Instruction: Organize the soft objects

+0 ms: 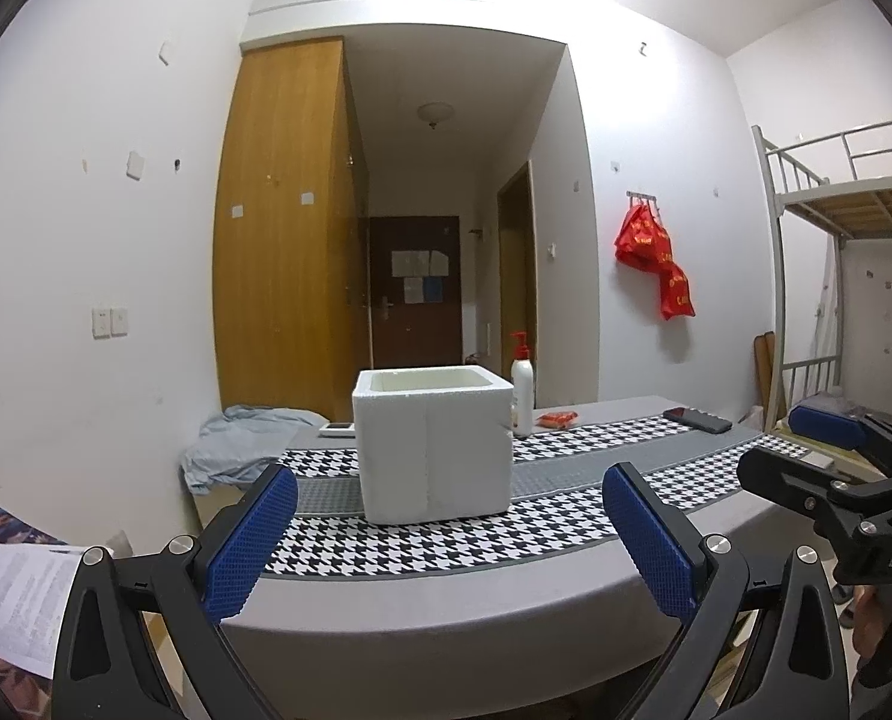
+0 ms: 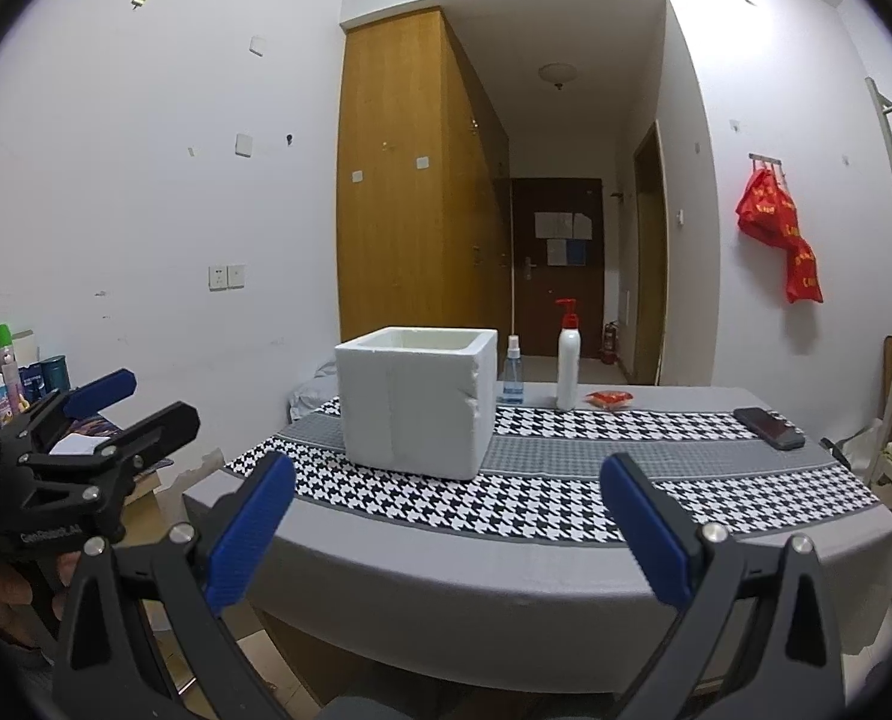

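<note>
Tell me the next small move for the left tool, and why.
Probably reach the left tool, open and empty, toward the crumpled blue cloth at the table's far-left corner: it looks like the nearest soft item, and the foam box stands open beside it.

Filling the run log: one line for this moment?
left gripper open | right gripper open | foam box on table | nothing held

The left gripper (image 1: 449, 534) sits low in the frame of its own view, jaws spread wide, blue pads (image 1: 248, 546) facing inward with nothing between them. The right gripper (image 2: 446, 531) matches it (also wide apart, empty), level and pointing forward.
</note>
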`<state>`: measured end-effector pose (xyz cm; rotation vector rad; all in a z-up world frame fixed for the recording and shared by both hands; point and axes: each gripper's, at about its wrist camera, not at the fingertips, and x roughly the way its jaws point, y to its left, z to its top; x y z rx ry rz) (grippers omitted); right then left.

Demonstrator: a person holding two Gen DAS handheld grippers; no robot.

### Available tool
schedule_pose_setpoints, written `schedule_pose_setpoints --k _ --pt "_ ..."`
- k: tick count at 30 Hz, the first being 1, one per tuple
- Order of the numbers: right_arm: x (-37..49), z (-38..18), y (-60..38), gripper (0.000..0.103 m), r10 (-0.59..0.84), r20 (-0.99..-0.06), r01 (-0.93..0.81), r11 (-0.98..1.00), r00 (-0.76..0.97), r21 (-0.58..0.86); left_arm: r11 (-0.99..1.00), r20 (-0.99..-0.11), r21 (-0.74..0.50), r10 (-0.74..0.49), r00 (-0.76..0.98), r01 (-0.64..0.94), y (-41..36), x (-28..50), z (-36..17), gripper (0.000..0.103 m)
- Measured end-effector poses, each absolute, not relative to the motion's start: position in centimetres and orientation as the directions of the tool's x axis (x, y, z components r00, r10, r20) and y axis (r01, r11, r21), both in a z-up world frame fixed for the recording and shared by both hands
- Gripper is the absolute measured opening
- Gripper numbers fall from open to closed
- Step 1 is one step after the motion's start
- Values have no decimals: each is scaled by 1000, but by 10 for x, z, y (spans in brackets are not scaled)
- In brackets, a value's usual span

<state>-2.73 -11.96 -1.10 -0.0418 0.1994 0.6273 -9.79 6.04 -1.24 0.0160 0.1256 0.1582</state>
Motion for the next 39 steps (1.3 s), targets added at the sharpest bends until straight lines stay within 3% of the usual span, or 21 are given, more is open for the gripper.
schedule_pose_setpoints --k 39 --pt "-25 -18 -119 103 570 -225 -581 814 790 22 991 -144 6 132 981 -132 65 -102 -20 102"
